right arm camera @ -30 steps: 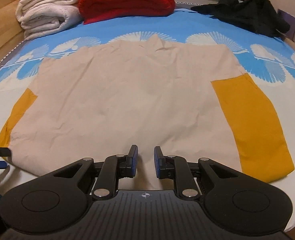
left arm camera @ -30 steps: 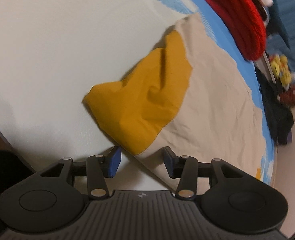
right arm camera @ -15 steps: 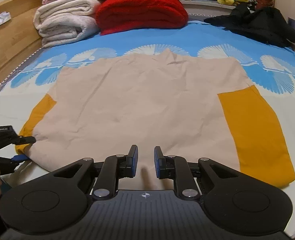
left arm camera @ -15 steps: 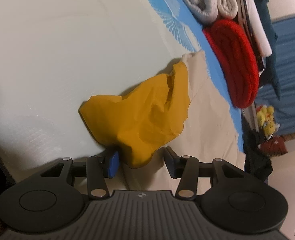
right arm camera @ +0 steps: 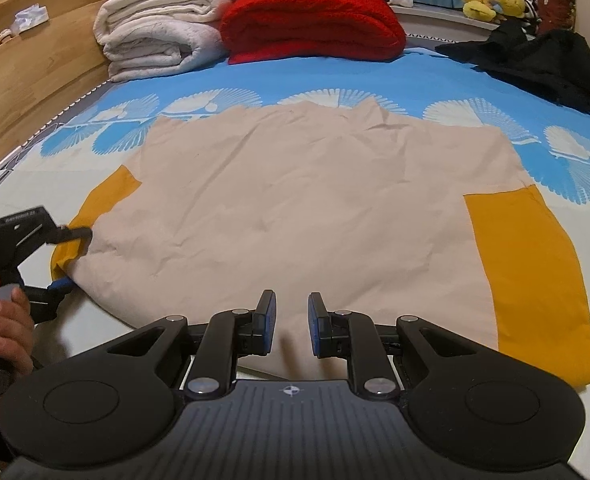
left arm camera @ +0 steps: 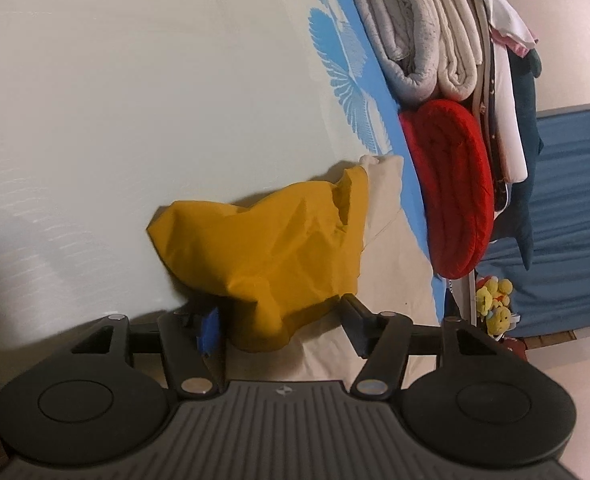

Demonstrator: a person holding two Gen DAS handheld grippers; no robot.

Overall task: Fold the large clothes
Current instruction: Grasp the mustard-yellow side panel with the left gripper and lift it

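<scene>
Beige shirt (right arm camera: 307, 208) flat on bed (right arm camera: 375, 80), left claw (right arm camera: 69, 256) straddling yellow sleeve (right arm camera: 95, 216), right claw (right arm camera: 291, 320) parted

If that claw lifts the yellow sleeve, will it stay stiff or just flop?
Probably flop: the sleeve already bunches and creases between the left claw's open fingers. It looks thin and light, like the wrinkled shirt, so the rest would likely drag along behind.

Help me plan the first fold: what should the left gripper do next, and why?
Probably close the left gripper on the yellow sleeve. Its jaws stand open around the bunched sleeve end, which sits between the fingers, so nothing is gripped yet. The right gripper hovers open over the shirt hem, holding nothing.
</scene>
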